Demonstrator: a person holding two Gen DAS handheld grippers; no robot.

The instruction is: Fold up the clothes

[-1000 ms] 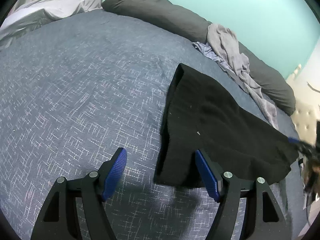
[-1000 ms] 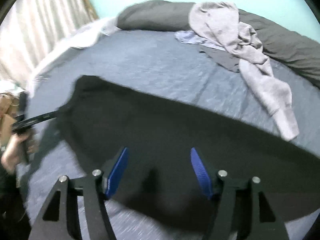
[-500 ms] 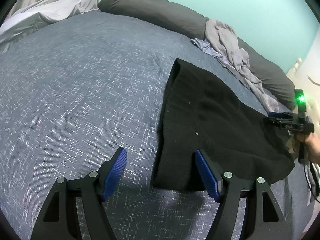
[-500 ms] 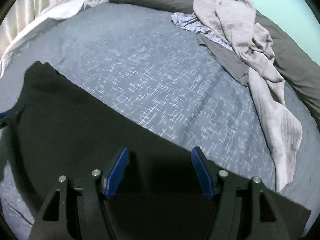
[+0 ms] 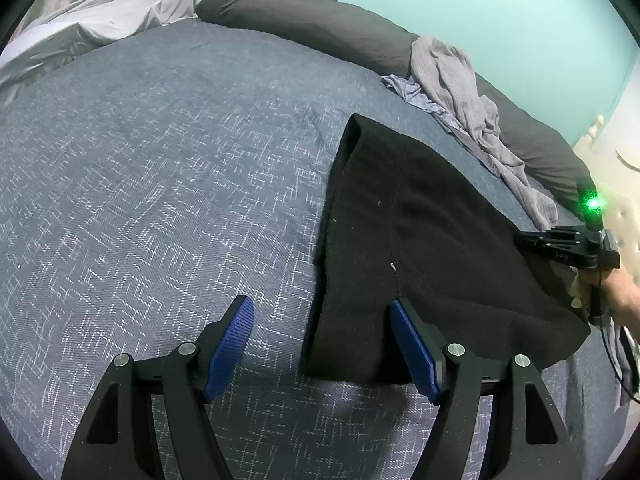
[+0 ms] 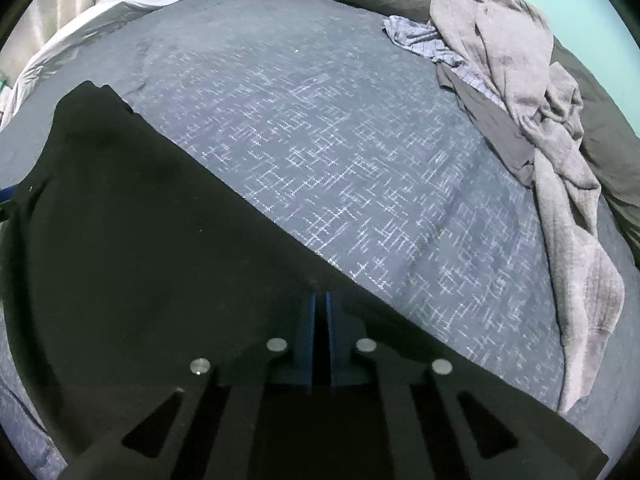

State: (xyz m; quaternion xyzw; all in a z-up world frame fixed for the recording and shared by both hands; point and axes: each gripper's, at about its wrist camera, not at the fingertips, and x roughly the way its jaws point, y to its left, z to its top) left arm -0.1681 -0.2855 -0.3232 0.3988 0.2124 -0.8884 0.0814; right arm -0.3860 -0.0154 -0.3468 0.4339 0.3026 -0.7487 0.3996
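My right gripper point(image 6: 320, 300) is squeezed shut on the far edge of the black cloth point(image 5: 420, 232), and I can see the two blue pads pressed together with the dark cloth edge right at them. My left gripper point(image 5: 320, 344) is wide open with nothing in it, and it hangs just over the near corner of the black cloth. The cloth lies flat on the blue bed cover point(image 5: 160, 160), off to the right side, with its long edge running away from me. A pile of gray clothes point(image 6: 520, 80) waits by the dark pillows point(image 5: 304, 20), well apart from the black cloth. I think the next job is to grab the near corner with my left gripper and lift both ends to fold it. If I lift with only the right side, the cloth may drag and bunch up. The pinch looks thin, so the edge could slip out if I pull fast. If my left gripper closes too low, it might grab the bed cover too.
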